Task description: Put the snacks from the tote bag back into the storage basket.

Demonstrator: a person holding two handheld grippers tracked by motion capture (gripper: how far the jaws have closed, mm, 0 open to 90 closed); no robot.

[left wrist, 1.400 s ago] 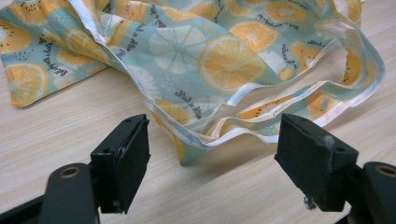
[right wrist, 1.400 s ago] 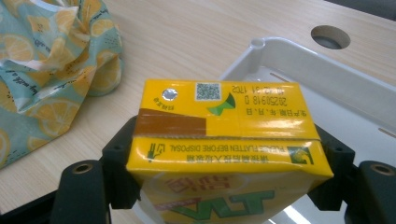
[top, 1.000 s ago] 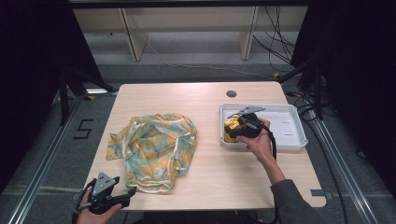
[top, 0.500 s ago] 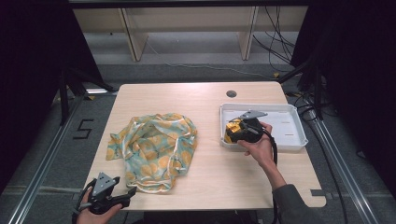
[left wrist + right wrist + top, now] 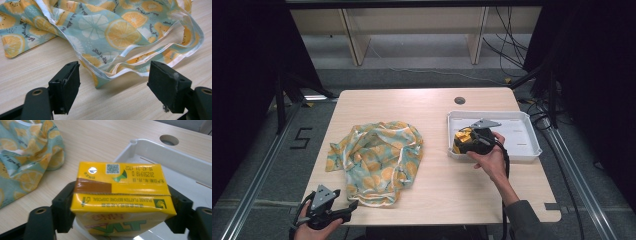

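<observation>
Right gripper view: the right hand-held gripper (image 5: 122,207) has its jaws either side of a yellow drink carton (image 5: 120,192) at the white tray's (image 5: 175,162) near corner; they have just been widening. Readable print: "PLEASE FLATTEN BEFORE DISPOSAL", "VLT". Lower left of the high view, the left hand-held gripper (image 5: 113,85) gapes empty before the lemon-print cloth (image 5: 120,32) on the surface (image 5: 30,67).

This looks like a lab recording bay. A bare wooden table (image 5: 432,195) sits under the grippers, black curtains hang on both sides of them, metal floor rails (image 5: 259,175) flank the table, and cables (image 5: 507,55) trail past plain shelving (image 5: 412,25) beyond it.
</observation>
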